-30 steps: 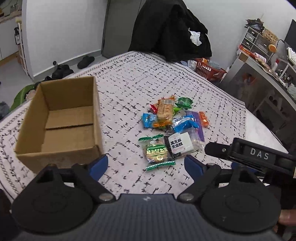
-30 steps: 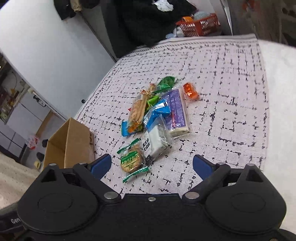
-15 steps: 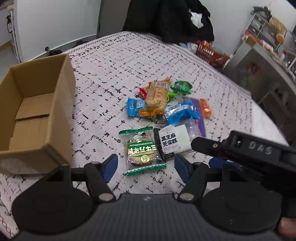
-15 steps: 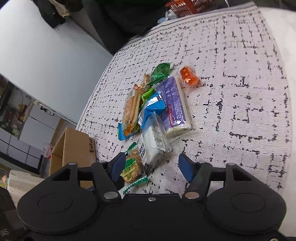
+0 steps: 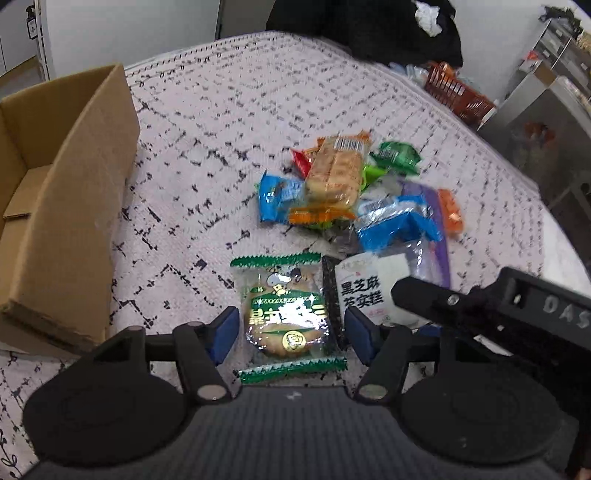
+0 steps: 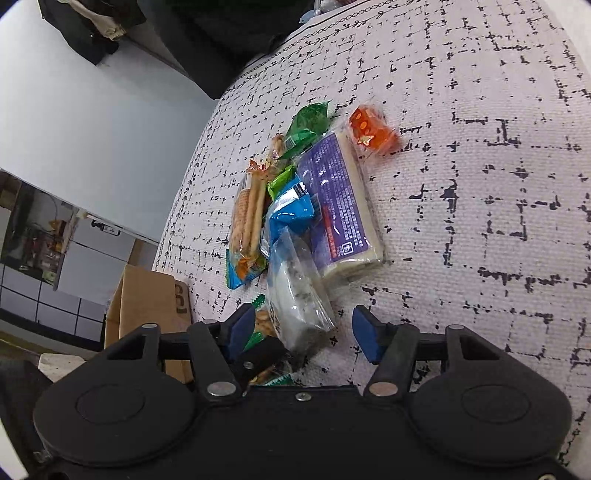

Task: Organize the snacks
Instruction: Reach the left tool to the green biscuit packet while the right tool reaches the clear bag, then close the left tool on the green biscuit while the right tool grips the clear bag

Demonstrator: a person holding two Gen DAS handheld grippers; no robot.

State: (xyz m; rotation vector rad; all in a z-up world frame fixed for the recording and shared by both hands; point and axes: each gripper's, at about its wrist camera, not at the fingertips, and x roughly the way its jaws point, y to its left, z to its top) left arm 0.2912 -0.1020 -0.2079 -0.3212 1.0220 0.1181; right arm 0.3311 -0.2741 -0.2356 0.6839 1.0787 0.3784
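A pile of wrapped snacks lies on the patterned bedcover (image 5: 221,110). My left gripper (image 5: 290,334) is low over the green cookie packet (image 5: 284,321), which lies between its closing jaws. The blue pads (image 5: 225,330) are at the wrapper's edges, not squeezing it. My right gripper (image 6: 304,334) straddles the white sesame-cake packet (image 6: 295,306); its jaws are closing too, with gaps on both sides. That packet (image 5: 364,291) lies beside the cookie, partly under the right gripper's body (image 5: 498,310). An open cardboard box (image 5: 74,206) stands to the left.
Further back in the pile are a cracker pack (image 5: 334,173), blue packets (image 5: 399,225), a purple packet (image 6: 336,195), a green one (image 6: 306,122) and an orange one (image 6: 373,129). A red basket (image 5: 458,96) and dark clothing (image 5: 369,29) lie beyond the bed.
Both grippers have come down and forward onto the near end of the pile, and their jaws have narrowed. The cookie packet and the white packet now lie between the fingers.
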